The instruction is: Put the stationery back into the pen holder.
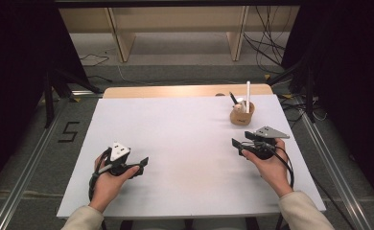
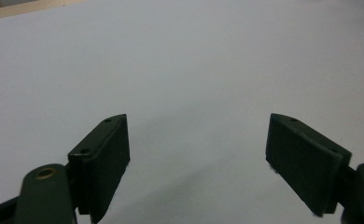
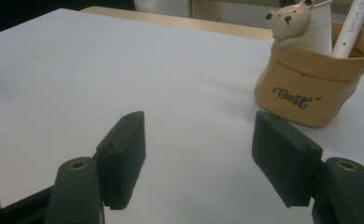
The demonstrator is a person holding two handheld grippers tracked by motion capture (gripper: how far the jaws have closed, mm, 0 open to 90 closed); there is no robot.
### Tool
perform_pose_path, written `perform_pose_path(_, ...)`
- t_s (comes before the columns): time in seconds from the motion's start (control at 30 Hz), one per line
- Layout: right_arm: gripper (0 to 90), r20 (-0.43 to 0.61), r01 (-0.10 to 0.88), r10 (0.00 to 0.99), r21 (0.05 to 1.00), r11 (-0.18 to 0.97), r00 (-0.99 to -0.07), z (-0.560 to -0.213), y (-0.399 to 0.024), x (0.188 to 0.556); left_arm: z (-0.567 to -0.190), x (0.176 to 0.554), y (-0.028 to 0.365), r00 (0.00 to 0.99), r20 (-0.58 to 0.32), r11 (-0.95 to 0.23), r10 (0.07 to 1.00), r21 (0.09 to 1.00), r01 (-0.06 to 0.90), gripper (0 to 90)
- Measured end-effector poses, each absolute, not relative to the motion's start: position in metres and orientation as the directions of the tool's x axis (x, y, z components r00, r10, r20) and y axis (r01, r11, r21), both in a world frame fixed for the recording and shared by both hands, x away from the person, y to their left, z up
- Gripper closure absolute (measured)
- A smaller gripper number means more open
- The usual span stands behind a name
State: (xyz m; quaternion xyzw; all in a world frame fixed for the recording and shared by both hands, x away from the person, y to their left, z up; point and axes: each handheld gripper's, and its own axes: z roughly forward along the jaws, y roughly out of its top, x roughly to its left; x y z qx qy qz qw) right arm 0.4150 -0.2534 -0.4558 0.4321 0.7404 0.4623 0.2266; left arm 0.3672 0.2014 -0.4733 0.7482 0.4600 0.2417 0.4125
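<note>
A tan pen holder [image 1: 242, 115] shaped like a paper bag stands at the back right of the white table [image 1: 175, 139]. It holds a white pen [image 1: 248, 95], a dark pen [image 1: 233, 98] and a small bear figure [image 1: 239, 104]. My right gripper [image 1: 240, 140] hovers just in front of it, open and empty. In the right gripper view the holder [image 3: 313, 86] with the bear [image 3: 290, 21] and white pen [image 3: 353, 28] sits beyond the right jaw, apart from my gripper [image 3: 199, 158]. My left gripper [image 1: 141, 165] rests low at the front left, open, with only bare table between its jaws [image 2: 199, 154].
A wooden strip [image 1: 185, 90] runs along the table's far edge. Beyond it are shelf legs [image 1: 122, 38] and cables [image 1: 266, 48] on the floor. Dark stands flank both sides of the table.
</note>
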Motion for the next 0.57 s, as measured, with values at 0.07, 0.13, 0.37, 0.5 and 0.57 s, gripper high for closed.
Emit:
perform_pose_path(0.07, 35.4, 0.061, 0.431, 0.847, 0.879, 0.206, -0.529, -0.4564, -0.2538, 0.4126, -0.4734, 0.3669, 0.2033, 0.456, -0.017, -0.234, 0.890, 0.841, 0.488, 21.2)
perform_pose_path(0.13, 35.4, 0.061, 0.429, 0.845, 0.879, 0.206, -0.531, -0.4566, -0.2547, 0.4109, -0.4736, 0.3668, 0.2051, 0.453, -0.017, -0.232, 0.892, 0.841, 0.489, 21.1)
perform_pose_path(0.37, 35.2, 0.063, 0.440, 0.842, 0.872, 0.215, -0.536, -0.4599, -0.2551, 0.4081, -0.4744, 0.3663, 0.2068, 0.452, -0.014, -0.235, 0.892, 0.839, 0.491, 20.7)
perform_pose_path(0.5, 34.9, 0.060, 0.440, 0.838, 0.870, 0.222, -0.542, -0.4612, -0.2540, 0.4063, -0.4751, 0.3668, 0.2068, 0.454, -0.017, -0.235, 0.891, 0.837, 0.494, 20.4)
perform_pose_path(0.57, 34.6, 0.060, 0.444, 0.836, 0.867, 0.226, -0.545, -0.4620, -0.2540, 0.4058, -0.4760, 0.3670, 0.2062, 0.457, -0.021, -0.236, 0.889, 0.834, 0.498, 20.0)
